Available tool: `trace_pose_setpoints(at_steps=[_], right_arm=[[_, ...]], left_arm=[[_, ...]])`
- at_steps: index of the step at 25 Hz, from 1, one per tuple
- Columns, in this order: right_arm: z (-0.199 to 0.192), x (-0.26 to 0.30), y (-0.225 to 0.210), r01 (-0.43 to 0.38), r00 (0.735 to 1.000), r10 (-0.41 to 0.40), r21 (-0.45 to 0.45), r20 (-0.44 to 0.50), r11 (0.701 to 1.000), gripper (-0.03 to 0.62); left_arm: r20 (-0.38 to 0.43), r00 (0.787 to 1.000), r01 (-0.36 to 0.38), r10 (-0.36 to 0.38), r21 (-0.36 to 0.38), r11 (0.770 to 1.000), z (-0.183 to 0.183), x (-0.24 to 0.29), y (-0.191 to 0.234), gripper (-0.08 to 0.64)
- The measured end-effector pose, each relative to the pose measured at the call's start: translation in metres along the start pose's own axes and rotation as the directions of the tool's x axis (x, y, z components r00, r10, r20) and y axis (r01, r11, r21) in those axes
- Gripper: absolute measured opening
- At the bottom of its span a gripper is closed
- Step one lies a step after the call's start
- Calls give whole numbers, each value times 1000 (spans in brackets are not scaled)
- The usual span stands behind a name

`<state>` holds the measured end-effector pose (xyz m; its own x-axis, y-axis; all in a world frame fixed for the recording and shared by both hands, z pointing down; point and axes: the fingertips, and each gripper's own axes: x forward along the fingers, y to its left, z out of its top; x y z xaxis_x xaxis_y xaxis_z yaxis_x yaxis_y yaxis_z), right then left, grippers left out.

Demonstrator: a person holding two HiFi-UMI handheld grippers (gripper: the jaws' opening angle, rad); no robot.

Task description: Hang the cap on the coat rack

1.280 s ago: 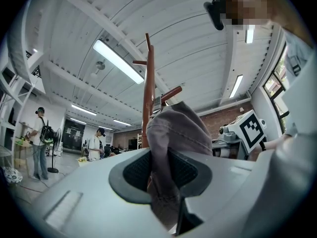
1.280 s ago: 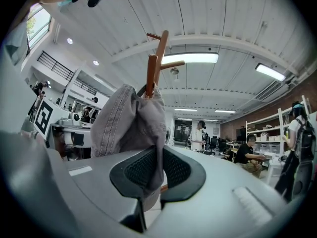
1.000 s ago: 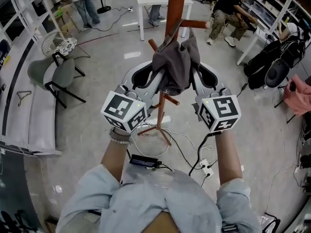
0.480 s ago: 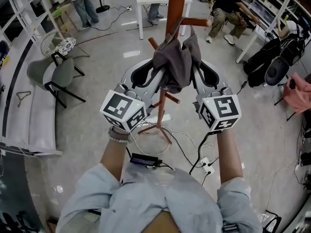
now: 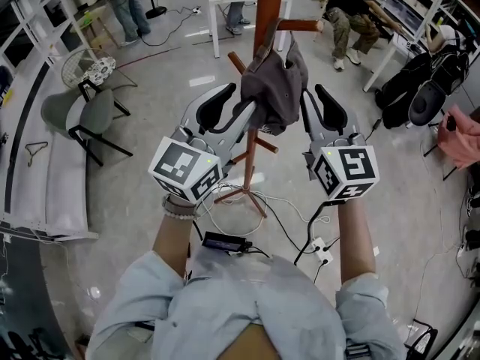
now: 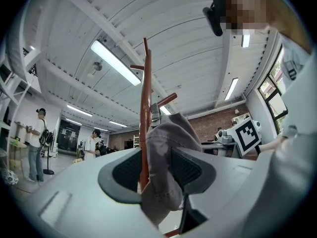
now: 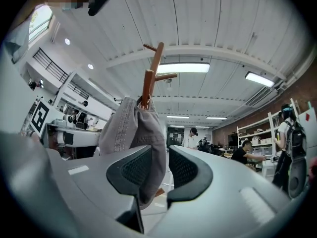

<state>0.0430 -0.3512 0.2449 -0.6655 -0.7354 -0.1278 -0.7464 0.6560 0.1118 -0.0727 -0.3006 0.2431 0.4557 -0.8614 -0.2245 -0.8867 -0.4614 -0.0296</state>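
Left gripper (image 6: 153, 170) jaws opening around cap (image 5: 274, 88); right gripper (image 7: 157, 170) spread, cloth loose between. Soft, light, floppy; probably best pinched at hem.

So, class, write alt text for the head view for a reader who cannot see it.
A grey cap hangs from a peg of a wooden coat rack, seen from above, with a gripper on each side. The jaws of the left gripper are opening with cap fabric between them; those of the right gripper stand apart around the cap's other edge.
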Motion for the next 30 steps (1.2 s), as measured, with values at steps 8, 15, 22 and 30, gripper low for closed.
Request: trace_pose_setpoints(at_steps=[8, 15, 22, 30], right_arm=[[11, -39, -3, 81, 996, -78, -49, 49, 996, 100], [17, -75, 4, 121, 992, -119, -38, 32, 992, 21], [8, -104, 11, 167, 986, -166, -27, 13, 986, 6], [2, -127, 21, 224, 974, -224, -48, -6, 973, 6]], left_arm=[[5, 1000, 17, -17, 11, 1000, 7, -17, -21, 153], [22, 998, 53, -52, -63, 997, 14, -30, -37, 90], [9, 997, 78, -78, -64, 995, 9, -34, -55, 9], [-30, 994, 108, -110, -53, 993, -7, -44, -71, 3]])
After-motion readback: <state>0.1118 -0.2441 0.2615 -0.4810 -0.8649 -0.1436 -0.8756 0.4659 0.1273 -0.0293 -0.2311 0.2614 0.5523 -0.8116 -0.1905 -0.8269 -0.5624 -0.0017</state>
